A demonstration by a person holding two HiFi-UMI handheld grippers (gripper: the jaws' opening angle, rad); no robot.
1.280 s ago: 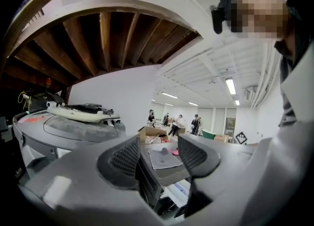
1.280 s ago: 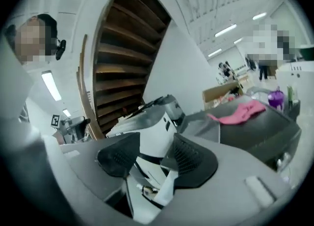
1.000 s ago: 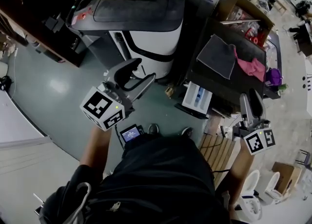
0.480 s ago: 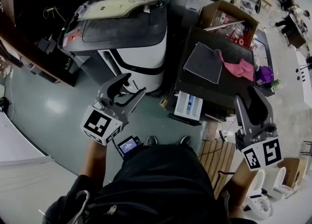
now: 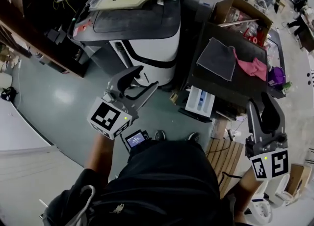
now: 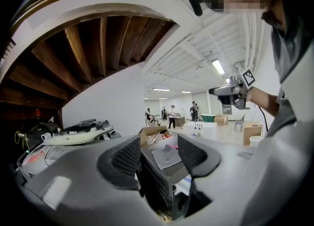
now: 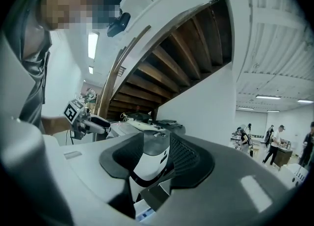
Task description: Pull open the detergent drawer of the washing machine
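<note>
detergent drawer [image 5: 200,99] out | left gripper [image 5: 148,76] held level | right gripper [image 5: 261,102] held level

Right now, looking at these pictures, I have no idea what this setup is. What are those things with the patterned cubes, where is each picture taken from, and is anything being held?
A person holds a two-jaw hand tool in each hand; the patterned cubes are part of the tools. One picture comes from a camera on the person's head, looking down. The other two come from cameras riding on the tools, looking along their jaws. The left gripper has its jaws apart, and the right gripper shows only a narrow gap. Neither holds anything. Ahead stands a dark washing machine with a grey cloth and a pink cloth on top. Its white drawer is pulled out.
</note>
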